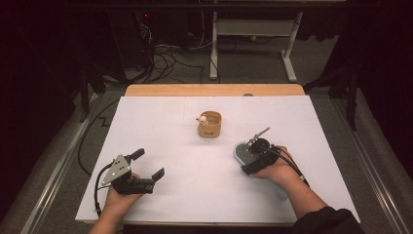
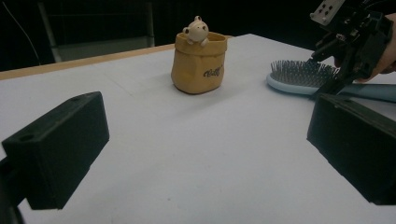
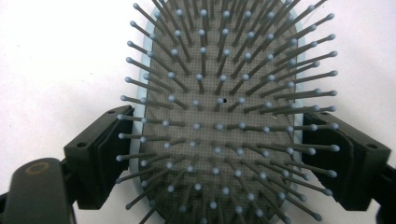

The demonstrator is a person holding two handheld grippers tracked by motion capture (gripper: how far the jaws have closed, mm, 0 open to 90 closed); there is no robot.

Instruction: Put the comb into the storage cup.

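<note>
A light-blue hairbrush (image 1: 239, 151) lies bristles up on the white sheet at right centre. My right gripper (image 1: 247, 159) stands over its head. In the right gripper view the two jaws press against both rims of the hairbrush (image 3: 219, 93), so the right gripper (image 3: 217, 158) is shut on it. The left gripper view shows the hairbrush (image 2: 299, 77) resting on the sheet with the right gripper (image 2: 329, 70) above it. My left gripper (image 1: 148, 164) rests at the front left, open, with nothing between its jaws (image 2: 205, 154).
A tan pouch-shaped holder (image 1: 210, 126) with a small bear figure (image 2: 196, 29) on its rim stands at the centre back. The white sheet (image 1: 185, 156) covers a wooden table (image 1: 214, 90). Cables (image 1: 165, 61) and a desk frame (image 1: 253, 44) lie beyond it.
</note>
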